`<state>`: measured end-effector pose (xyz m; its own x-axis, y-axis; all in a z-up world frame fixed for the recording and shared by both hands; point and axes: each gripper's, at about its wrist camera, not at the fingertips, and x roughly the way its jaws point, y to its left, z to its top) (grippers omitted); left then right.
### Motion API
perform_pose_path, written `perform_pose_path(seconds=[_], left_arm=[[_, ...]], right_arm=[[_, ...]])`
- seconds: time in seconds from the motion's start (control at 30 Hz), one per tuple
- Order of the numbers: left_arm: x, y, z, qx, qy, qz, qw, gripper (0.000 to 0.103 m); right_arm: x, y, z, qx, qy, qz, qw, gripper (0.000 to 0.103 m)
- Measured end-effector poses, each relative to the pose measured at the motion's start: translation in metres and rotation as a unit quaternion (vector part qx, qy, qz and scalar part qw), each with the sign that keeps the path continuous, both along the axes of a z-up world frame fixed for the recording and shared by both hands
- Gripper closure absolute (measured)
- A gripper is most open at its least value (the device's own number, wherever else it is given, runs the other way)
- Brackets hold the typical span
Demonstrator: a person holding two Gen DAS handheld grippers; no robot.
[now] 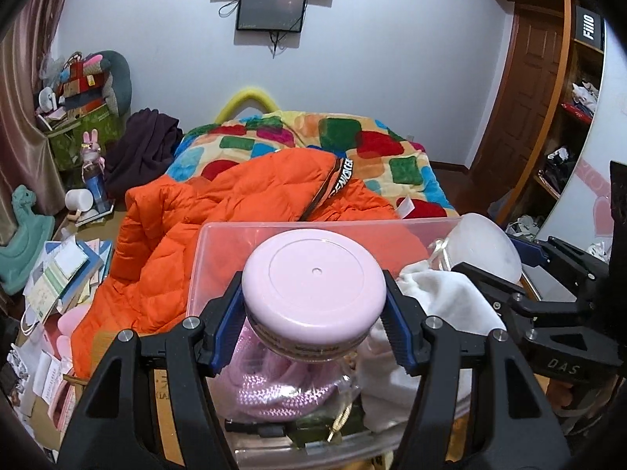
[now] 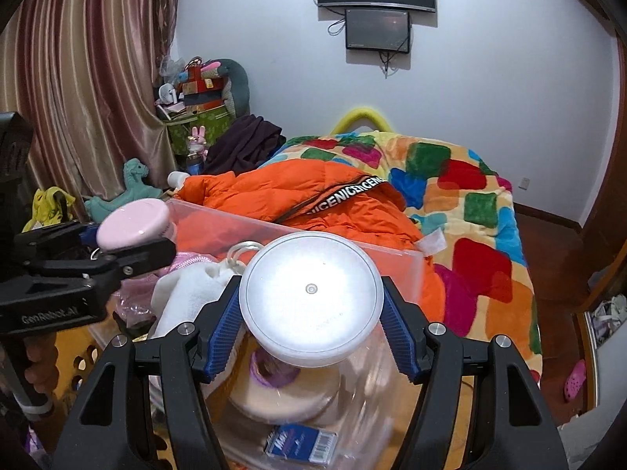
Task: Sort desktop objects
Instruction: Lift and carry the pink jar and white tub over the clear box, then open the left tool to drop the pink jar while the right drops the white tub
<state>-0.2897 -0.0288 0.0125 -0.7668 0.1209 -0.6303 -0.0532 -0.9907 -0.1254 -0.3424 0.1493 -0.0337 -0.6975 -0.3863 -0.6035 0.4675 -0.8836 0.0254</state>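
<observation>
Standing over a clear plastic bin, both claws were clamped on jars. The left gripper squeezed the neck of a pink-lidded jar with pink cord showing through its glass; the right gripper pinched a white-lidded jar just below its lid, with tape rolls visible inside. Both jars hung above the bin, the pink one toward its left side, the white one toward its right. Between them in the bin lay a white cloth pouch with a drawstring, crowding the space. A blue card box lay below the white jar; its print was too blurred to read.

Beyond the bin an orange puffer jacket sprawled over a bright patchwork blanket, its collar band repeating "NICE". Left of the bin, books and papers were heaped up. The left tool's body read "GenRobot.AI", the right one "DAS". A black sign, far right of the bin, read "Fillo".
</observation>
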Motion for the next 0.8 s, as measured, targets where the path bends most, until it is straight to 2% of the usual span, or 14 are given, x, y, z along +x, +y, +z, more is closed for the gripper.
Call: perform_pose_path(seconds=[0.23, 0.6, 0.67, 0.73, 0.8], left_arm=[[-0.006, -0.001, -0.006, -0.007, -0.008, 0.001, 0.9999, 0.040], [-0.010, 0.004, -0.007, -0.027, -0.010, -0.001, 0.9996, 0.040], [-0.008, 0.005, -0.006, -0.034, -0.006, 0.000, 0.9994, 0.038], [-0.007, 0.004, -0.005, -0.035, -0.004, 0.003, 0.9994, 0.031], [-0.005, 0.003, -0.002, -0.033, 0.000, 0.004, 0.9995, 0.030]], right_arm=[[-0.006, -0.013, -0.006, 0.021, 0.007, -0.005, 1.000, 0.041], [-0.010, -0.009, -0.009, 0.018, -0.009, -0.018, 1.000, 0.040], [-0.008, -0.010, -0.008, 0.026, -0.002, -0.021, 0.999, 0.040], [-0.005, -0.013, -0.007, 0.037, 0.002, -0.023, 0.999, 0.039], [-0.003, -0.013, -0.006, 0.043, 0.009, -0.027, 0.999, 0.036]])
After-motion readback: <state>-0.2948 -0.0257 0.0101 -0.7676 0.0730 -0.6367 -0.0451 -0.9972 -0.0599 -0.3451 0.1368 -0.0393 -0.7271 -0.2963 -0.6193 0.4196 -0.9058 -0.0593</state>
